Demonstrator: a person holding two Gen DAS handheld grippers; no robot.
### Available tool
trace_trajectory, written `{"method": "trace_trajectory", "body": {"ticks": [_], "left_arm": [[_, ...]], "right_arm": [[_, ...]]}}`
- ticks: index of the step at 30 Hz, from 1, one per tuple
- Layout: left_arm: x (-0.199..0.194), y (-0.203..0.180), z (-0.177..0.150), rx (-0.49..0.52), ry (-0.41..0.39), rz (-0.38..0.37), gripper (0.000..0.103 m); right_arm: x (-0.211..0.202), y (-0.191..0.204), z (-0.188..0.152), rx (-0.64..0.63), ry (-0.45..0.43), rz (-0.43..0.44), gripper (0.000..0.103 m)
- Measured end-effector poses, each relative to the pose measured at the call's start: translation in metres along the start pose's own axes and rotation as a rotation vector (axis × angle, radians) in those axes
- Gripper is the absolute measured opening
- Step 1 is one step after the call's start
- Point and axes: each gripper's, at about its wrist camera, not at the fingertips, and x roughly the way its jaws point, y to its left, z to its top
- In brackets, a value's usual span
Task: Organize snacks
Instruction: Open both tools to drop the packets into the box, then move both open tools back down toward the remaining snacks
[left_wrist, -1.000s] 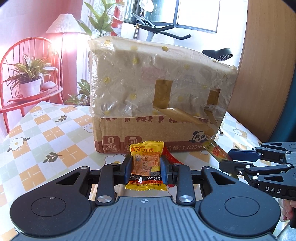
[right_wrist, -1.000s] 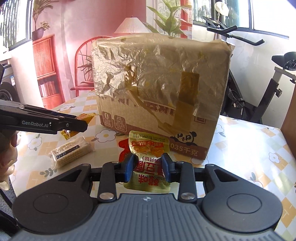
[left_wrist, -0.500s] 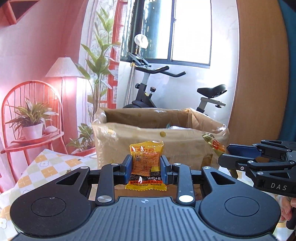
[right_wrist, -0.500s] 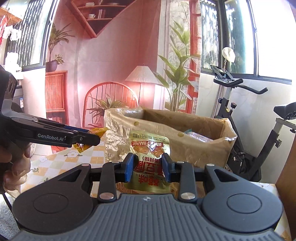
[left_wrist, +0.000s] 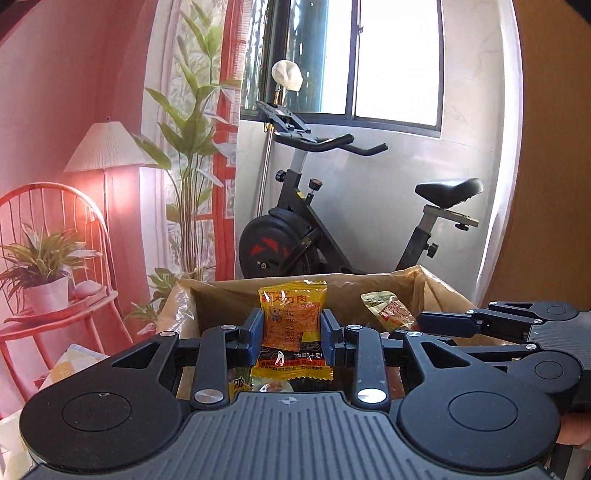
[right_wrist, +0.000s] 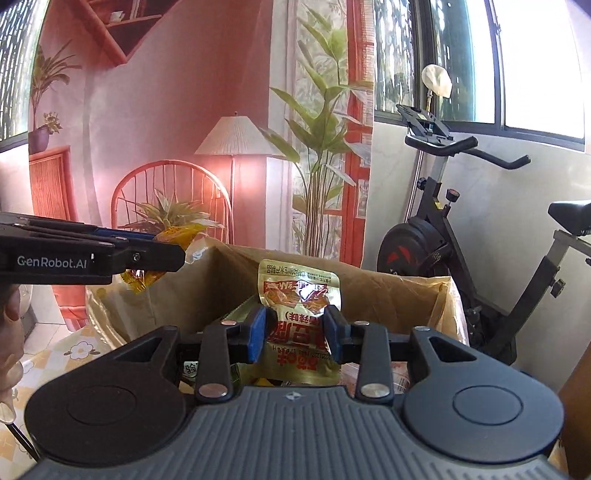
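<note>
My left gripper (left_wrist: 291, 330) is shut on a yellow-orange snack packet (left_wrist: 291, 325) and holds it upright above the open cardboard box (left_wrist: 221, 295). My right gripper (right_wrist: 295, 332) is shut on a gold snack pouch (right_wrist: 297, 291), also above the box (right_wrist: 388, 291). In the left wrist view the right gripper comes in from the right with its pouch (left_wrist: 388, 312). In the right wrist view the left gripper comes in from the left with its packet (right_wrist: 173, 236). Other snack packs lie inside the box, mostly hidden.
The box is lined with crinkled plastic and stands on a table with a flowered checked cloth (right_wrist: 77, 350). Behind are an exercise bike (left_wrist: 314, 229), a tall plant (left_wrist: 192, 147), a floor lamp (left_wrist: 105, 147) and a red chair (left_wrist: 55, 258) with a potted plant.
Both grippers have risen from table level in front of the box to above its open top, each keeping its snack. The box's inside now shows.
</note>
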Motion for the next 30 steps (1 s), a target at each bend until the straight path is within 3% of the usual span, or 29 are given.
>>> {"method": "trace_trajectory", "body": {"ticks": [3, 5, 7, 12, 15, 23, 30], "left_arm": [[0.015, 0.004, -0.001, -0.011, 0.049, 0.026, 0.045], [0.018, 0.008, -0.003, -0.026, 0.066, 0.027, 0.060], [0.013, 0.012, -0.007, -0.025, 0.055, 0.022, 0.063], [-0.002, 0.017, -0.012, -0.027, 0.067, 0.009, 0.064], [-0.021, 0.018, -0.013, -0.018, 0.054, 0.008, 0.068], [-0.074, 0.025, -0.018, -0.015, 0.017, 0.010, 0.071], [-0.103, 0.034, -0.044, -0.038, 0.038, 0.006, 0.072]], "right_arm": [[0.014, -0.012, -0.003, 0.043, 0.059, -0.025, 0.044], [0.012, -0.017, -0.005, 0.050, 0.064, -0.035, 0.049], [0.005, -0.021, -0.006, 0.059, 0.053, -0.030, 0.068], [-0.017, -0.024, -0.007, 0.066, 0.039, -0.007, 0.070], [-0.034, -0.021, -0.007, 0.071, 0.025, 0.011, 0.076], [-0.073, -0.006, -0.023, 0.111, -0.001, 0.053, 0.079], [-0.102, 0.015, -0.046, 0.118, -0.029, 0.069, 0.079]]}}
